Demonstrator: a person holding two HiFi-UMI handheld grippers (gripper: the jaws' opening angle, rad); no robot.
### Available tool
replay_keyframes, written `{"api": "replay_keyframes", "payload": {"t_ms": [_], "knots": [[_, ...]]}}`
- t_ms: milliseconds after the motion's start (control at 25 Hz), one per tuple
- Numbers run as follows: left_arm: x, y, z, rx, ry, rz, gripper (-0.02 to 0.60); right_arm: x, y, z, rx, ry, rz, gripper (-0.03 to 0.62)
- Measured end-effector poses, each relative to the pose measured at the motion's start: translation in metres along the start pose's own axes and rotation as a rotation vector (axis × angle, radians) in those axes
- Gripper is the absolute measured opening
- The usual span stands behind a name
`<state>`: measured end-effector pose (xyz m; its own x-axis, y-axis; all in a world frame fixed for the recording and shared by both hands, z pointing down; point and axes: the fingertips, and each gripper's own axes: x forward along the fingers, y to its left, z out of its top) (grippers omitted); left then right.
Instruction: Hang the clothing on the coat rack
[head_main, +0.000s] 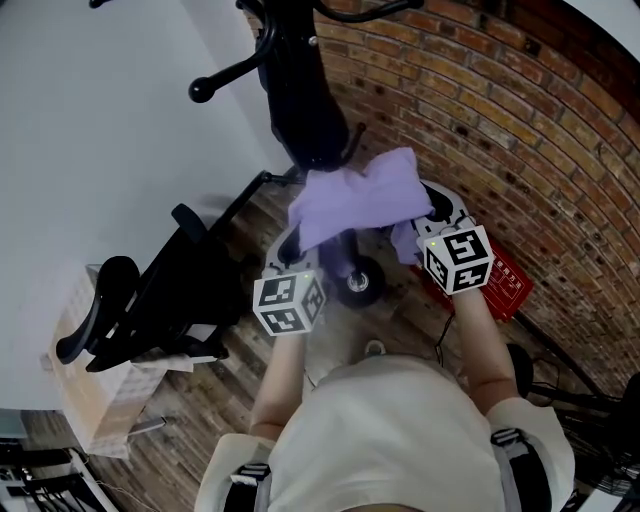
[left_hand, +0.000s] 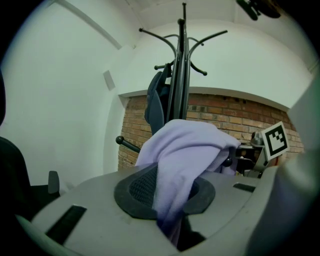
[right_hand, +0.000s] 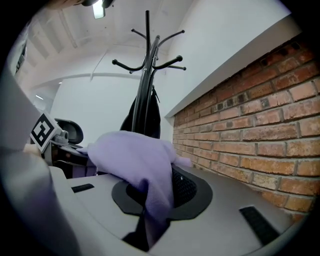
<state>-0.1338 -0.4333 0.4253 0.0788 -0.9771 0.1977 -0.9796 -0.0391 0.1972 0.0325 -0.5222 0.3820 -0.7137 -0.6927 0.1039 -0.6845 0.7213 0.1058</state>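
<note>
A lilac garment (head_main: 358, 197) is stretched between my two grippers in the head view. My left gripper (head_main: 292, 245) is shut on its left edge, and the cloth (left_hand: 177, 170) bunches out from between the jaws. My right gripper (head_main: 425, 228) is shut on the right edge, where the fabric (right_hand: 145, 170) drapes over the pads. The black coat rack (head_main: 300, 90) stands just beyond the garment, against the corner. Its pole and curved hooks (left_hand: 182, 45) rise ahead in the left gripper view, with a dark garment (left_hand: 156, 102) hanging on it. The same hooks (right_hand: 150, 50) show in the right gripper view.
A brick wall (head_main: 520, 130) runs along the right and a white wall (head_main: 100, 120) along the left. A black office chair (head_main: 150, 300) stands at the left on the wooden floor. A red flat item (head_main: 500, 285) lies by the brick wall. The rack's round base (head_main: 358, 283) is below the garment.
</note>
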Motion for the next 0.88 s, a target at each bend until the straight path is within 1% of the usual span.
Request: {"api": "replay_keyframes", "payload": {"t_ms": [280, 480, 640, 880], "knots": [[0.019, 0.001, -0.018, -0.004, 0.039, 0.004, 0.053, 0.018, -0.013, -0.030, 0.016, 0.056, 0.005, 0.051], [0.028, 0.001, -0.029, -0.007, 0.058, 0.000, 0.054, 0.028, -0.013, -0.052, 0.035, 0.094, 0.020, 0.052], [0.034, 0.002, -0.044, -0.009, 0.083, 0.000, 0.055, 0.032, -0.006, -0.072, 0.059, 0.129, 0.037, 0.052], [0.044, -0.002, -0.073, -0.016, 0.134, -0.014, 0.058, 0.037, 0.018, -0.102, 0.087, 0.173, 0.090, 0.052]]}}
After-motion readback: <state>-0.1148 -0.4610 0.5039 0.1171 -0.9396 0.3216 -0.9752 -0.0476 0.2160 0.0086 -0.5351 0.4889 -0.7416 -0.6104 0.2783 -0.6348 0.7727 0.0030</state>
